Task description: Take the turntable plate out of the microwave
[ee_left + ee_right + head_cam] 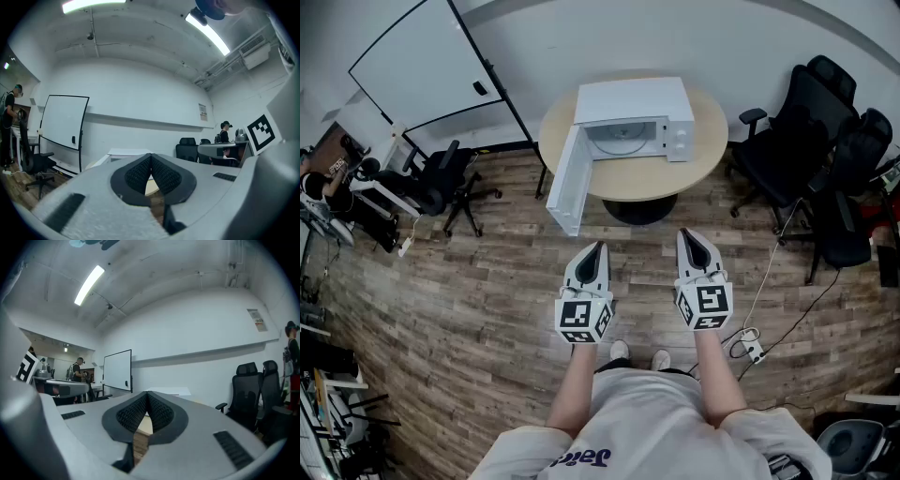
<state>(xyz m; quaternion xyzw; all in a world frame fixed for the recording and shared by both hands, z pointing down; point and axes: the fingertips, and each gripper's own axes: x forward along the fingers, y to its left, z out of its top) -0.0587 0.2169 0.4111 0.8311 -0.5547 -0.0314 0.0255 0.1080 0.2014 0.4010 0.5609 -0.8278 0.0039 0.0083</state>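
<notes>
- The turntable plate [623, 141] lies flat inside the microwave [630, 99], on the bottom of its chamber, face up. It is round, so it has no long axis to speak of. Only part of it shows through the opening.
- The microwave is white and sits on a round, light wooden table [705, 161]. Its long axis runs left to right in the head view, and its opening faces the person.
- The microwave's door [564, 184] is hinged on the left and swung wide open. It juts out from the microwave's left front corner toward the person and reaches past the table's edge.
- The left hand-held gripper [599, 247] is held level in front of the microwave, well apart from it, pointing toward the door. Its jaws are pressed together with nothing between them.
- The right hand-held gripper [685, 234] is beside the left one, also level and well short of the microwave. Its jaws are also pressed together and empty.
- Below both is a wood-plank floor [469, 281].
- Black office chairs [811, 127] stand to the microwave's right, and a whiteboard [417, 66] stands to its left against the wall.
</notes>
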